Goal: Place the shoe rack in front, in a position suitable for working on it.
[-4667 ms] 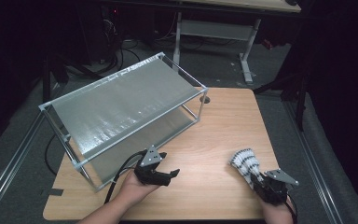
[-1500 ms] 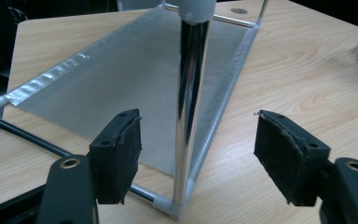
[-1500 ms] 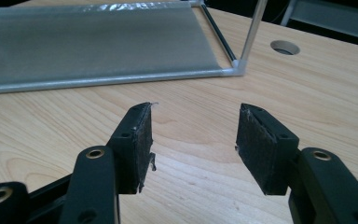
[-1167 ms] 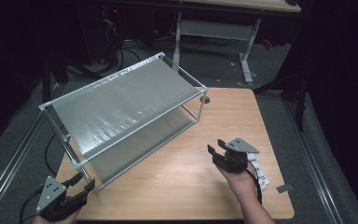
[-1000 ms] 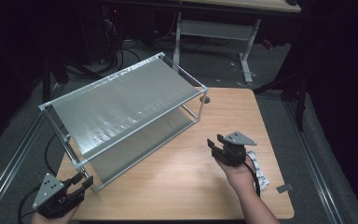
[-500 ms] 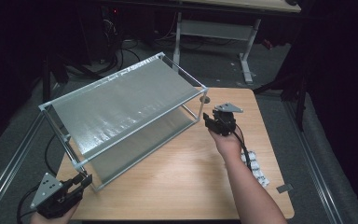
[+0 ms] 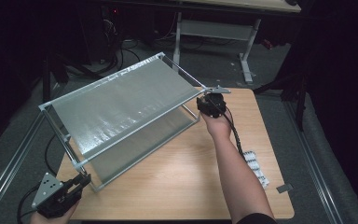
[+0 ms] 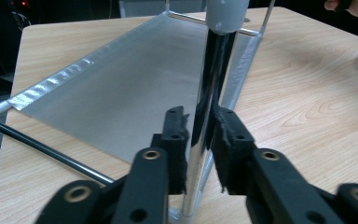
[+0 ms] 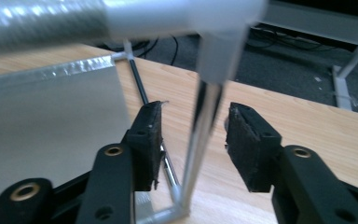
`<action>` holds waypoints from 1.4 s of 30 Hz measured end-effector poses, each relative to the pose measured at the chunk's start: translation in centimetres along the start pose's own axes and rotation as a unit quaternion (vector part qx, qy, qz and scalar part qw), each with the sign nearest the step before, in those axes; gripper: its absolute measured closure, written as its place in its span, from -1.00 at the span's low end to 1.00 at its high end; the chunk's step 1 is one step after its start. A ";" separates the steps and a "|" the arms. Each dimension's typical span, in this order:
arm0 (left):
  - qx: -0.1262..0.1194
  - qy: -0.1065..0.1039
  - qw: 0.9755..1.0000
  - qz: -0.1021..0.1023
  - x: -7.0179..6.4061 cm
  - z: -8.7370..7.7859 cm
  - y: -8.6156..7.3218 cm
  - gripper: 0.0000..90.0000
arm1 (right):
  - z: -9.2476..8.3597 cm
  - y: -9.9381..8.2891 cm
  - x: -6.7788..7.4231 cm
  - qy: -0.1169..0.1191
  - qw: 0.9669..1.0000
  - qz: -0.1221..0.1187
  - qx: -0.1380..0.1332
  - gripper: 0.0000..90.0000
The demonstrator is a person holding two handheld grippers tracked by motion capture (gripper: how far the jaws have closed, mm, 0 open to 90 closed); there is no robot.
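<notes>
A two-shelf rack (image 7: 121, 100) with a silver tube frame and grey sheet shelves stands tilted across the wooden table (image 7: 182, 186). My left gripper (image 7: 81, 179) is at the rack's near left corner. Its jaws have just been closing, and its pads now press both sides of the shiny upright post (image 8: 205, 116). My right gripper (image 7: 208, 103) reaches the far right corner. There its jaws have been closing too, but they still stand apart around that corner's upright post (image 9: 203, 130), with a gap on each side.
A white ribbed strip (image 7: 256, 168) lies on the table near its right edge, beside the right forearm. A cable trails from the right gripper along the arm. Behind the table are a desk frame (image 7: 214, 28) and floor cables.
The right hand moved away from the near right of the table, up to the rack's far right corner. The left gripper kept its place and its jaws closed onto the near corner post.
</notes>
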State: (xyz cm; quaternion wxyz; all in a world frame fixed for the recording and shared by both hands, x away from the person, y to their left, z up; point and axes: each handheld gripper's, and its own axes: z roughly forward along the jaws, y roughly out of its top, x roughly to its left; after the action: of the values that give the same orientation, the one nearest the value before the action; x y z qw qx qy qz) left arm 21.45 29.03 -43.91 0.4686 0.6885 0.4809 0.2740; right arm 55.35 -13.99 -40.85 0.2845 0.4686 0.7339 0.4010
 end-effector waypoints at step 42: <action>0.052 -0.054 0.995 0.060 -5.5 3.8 2.7 0.80 | -12.6 -8.1 -8.1 -0.070 0.997 0.028 -0.029 0.77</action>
State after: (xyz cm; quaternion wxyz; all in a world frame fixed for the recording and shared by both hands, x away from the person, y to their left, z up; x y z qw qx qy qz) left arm 23.55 22.29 -42.62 0.4402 0.7535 0.4261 0.2384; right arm 44.85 -27.42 -40.96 0.3374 0.5079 0.6866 0.3959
